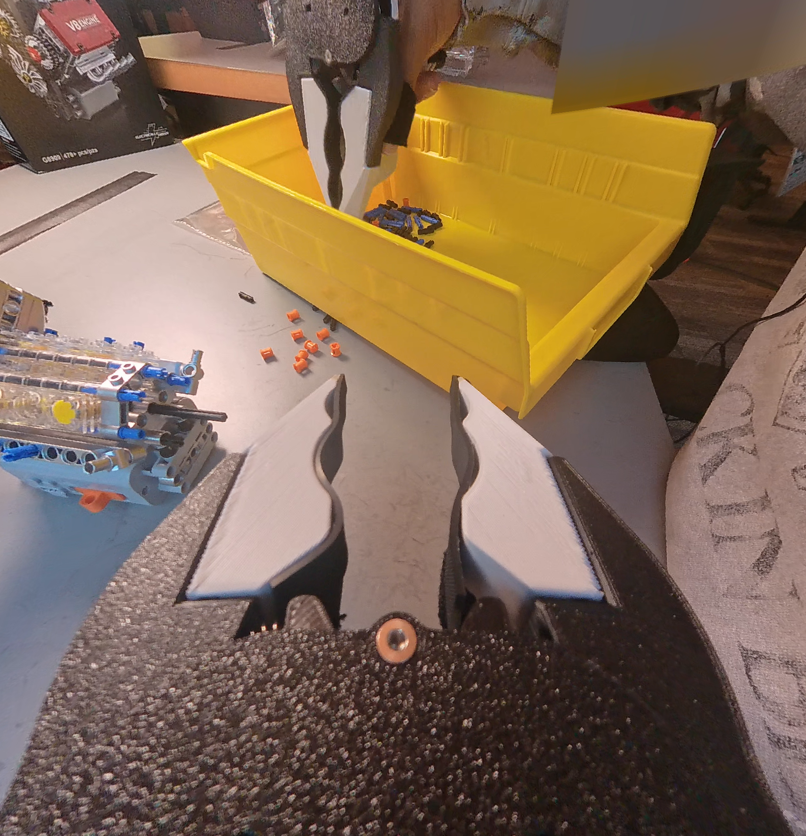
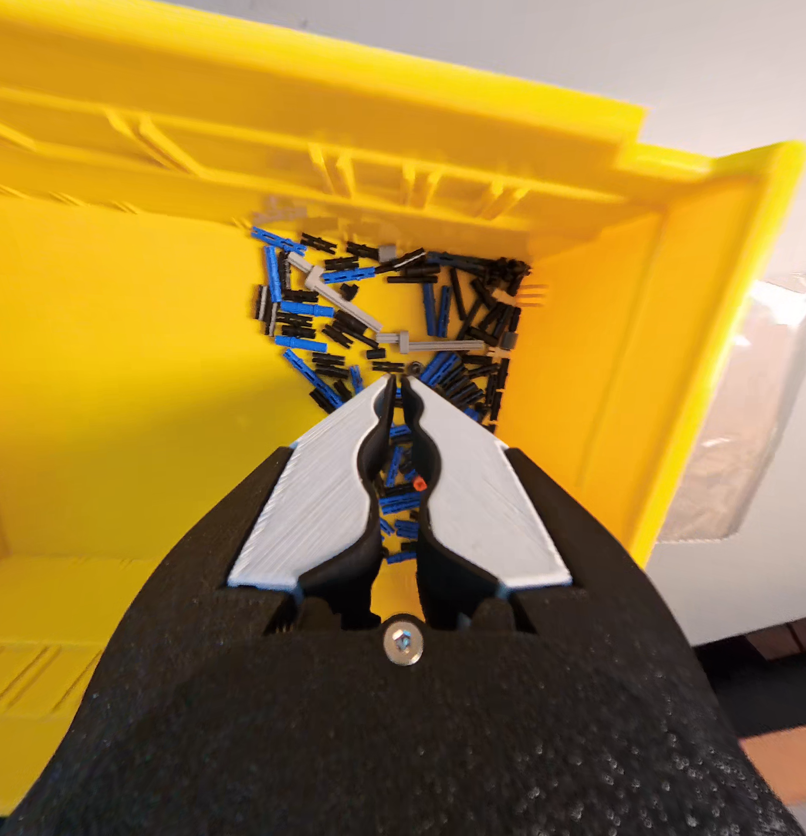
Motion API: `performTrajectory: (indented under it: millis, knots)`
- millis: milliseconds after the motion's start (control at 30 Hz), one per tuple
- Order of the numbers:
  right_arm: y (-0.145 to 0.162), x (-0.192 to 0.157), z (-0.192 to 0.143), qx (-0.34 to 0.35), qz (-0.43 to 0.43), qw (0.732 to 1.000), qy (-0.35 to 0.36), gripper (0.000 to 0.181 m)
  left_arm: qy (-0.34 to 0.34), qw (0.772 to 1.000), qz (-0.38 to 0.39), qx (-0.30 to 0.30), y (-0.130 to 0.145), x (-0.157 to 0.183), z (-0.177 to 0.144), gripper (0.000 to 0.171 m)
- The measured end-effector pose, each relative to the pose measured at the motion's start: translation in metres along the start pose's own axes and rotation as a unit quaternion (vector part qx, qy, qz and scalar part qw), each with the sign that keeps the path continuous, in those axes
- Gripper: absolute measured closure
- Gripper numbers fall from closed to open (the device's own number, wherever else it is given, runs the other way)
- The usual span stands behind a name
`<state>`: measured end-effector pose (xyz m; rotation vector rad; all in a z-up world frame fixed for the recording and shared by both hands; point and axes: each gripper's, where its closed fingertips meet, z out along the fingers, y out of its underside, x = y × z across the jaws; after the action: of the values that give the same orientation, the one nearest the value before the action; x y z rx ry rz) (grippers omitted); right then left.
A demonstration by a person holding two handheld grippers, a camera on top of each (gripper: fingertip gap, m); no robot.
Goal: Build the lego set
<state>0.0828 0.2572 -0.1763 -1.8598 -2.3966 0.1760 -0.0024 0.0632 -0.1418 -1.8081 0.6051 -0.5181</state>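
Right gripper [image 2: 395, 377] fingers nearly closed inside yellow bin [image 2: 120, 362]; left gripper [image 1: 397, 384] fingers spread, empty.

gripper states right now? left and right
Left gripper: open, empty, above the table.
Right gripper: nearly shut, tips down in the yellow bin at the pile of pins; any grasp cannot be told.

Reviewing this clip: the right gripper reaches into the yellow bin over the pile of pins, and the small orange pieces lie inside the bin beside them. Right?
Not quite. The cluster of small orange pieces lies on the table outside the yellow bin, in front of its near wall, as the left wrist view shows. The rest holds: the right gripper reaches into the bin over the pile of pins.
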Motion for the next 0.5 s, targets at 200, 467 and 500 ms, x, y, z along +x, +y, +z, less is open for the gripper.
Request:
performTrajectory:
  millis: [200,467,500]
  knots:
    - [0.016,0.029,-0.004,-0.040,0.012,0.996,0.077,0.181,0.001,1.000,-0.001,-0.001,0.000,0.000,0.000,0.128]
    - [0.024,0.022,0.016,-0.075,-0.014,0.994,0.079,0.181,0.000,1.000,0.000,-0.001,0.000,0.000,0.000,0.128]
    - [0.024,0.020,0.016,-0.072,-0.013,0.995,0.074,0.181,0.000,1.000,0.000,-0.002,0.000,0.000,0.000,0.128]
